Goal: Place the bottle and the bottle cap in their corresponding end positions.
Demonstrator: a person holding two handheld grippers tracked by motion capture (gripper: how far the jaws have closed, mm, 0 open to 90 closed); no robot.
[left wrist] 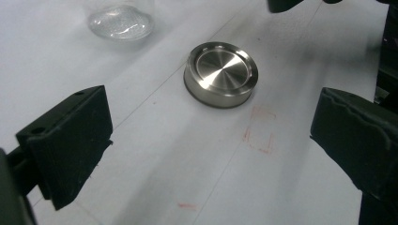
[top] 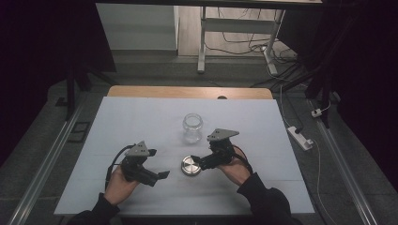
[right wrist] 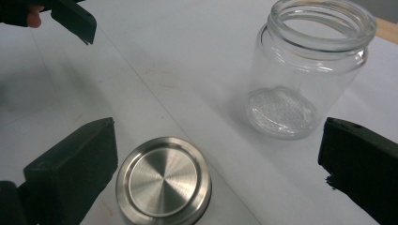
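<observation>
A clear glass jar (top: 192, 127) stands upright and uncapped at the middle of the white table (top: 131, 122). Its round metal lid (top: 190, 165) lies flat on the table in front of it. My right gripper (top: 202, 161) is just right of the lid, open, and the lid (right wrist: 164, 180) sits low between its jaws with the jar (right wrist: 312, 70) beyond. My left gripper (top: 158, 177) is a short way left of the lid, open and holding nothing. It faces the lid (left wrist: 220, 74), and the jar's base (left wrist: 120, 23) is farther off.
The table's wooden back edge (top: 187, 92) shows behind the white sheet. A power strip (top: 300, 137) and cables lie on the floor to the right. A white desk frame (top: 202, 42) stands beyond. Faint red marks (left wrist: 260, 136) are on the sheet.
</observation>
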